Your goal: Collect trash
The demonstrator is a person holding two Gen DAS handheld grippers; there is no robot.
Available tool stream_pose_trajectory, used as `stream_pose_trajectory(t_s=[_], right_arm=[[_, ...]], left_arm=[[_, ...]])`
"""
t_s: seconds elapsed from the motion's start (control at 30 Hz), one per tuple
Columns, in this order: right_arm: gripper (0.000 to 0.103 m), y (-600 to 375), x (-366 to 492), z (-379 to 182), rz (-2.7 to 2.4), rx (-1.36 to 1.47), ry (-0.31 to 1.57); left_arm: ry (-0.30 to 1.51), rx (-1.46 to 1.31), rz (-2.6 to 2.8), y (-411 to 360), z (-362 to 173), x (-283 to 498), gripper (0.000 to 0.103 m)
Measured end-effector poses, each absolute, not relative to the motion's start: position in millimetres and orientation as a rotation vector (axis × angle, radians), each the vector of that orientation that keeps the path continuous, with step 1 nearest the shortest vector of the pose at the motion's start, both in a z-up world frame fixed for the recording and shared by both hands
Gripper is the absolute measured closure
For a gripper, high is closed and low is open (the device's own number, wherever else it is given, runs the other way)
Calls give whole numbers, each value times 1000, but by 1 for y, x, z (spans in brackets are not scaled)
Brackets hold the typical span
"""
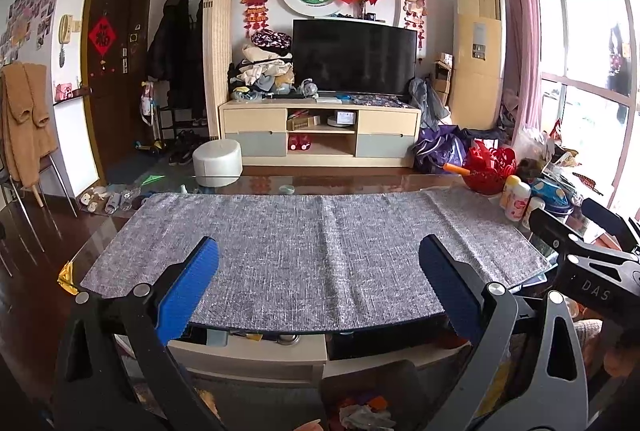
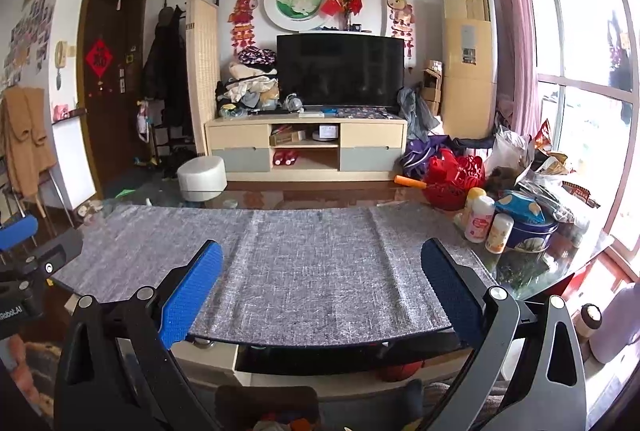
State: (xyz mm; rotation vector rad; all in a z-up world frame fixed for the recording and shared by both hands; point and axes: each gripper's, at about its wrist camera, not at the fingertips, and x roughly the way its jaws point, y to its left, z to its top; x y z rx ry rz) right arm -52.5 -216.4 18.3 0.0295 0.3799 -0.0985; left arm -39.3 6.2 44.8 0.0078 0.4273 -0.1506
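Observation:
My left gripper is open over the near edge of a grey woven mat on a glass table, with nothing between its blue pads. My right gripper is also open and empty above the same mat, further right. A crumpled gold wrapper lies at the table's near left corner. Below the table edge stands a dark bin holding crumpled paper and coloured scraps. The bin also shows at the bottom of the right wrist view.
The table's right end is crowded: a red basket, an orange stick, small bottles, a blue tin and snack bags. Beyond the table are a white stool and a TV cabinet.

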Motion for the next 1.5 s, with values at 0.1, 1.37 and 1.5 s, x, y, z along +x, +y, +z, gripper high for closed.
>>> stream_pose_trajectory(t_s=[0.1,1.37,1.5], right_arm=[[3,-215,-53,17,-99,30,383],[3,-212,-58,16,-89,43,379],[3,-212,-58,16,-88,44,379]], left_arm=[[432,6,-152,8,43,-39,8],[422,1,-158,9,44,-42,8],[421,2,-158,9,45,-42,8]])
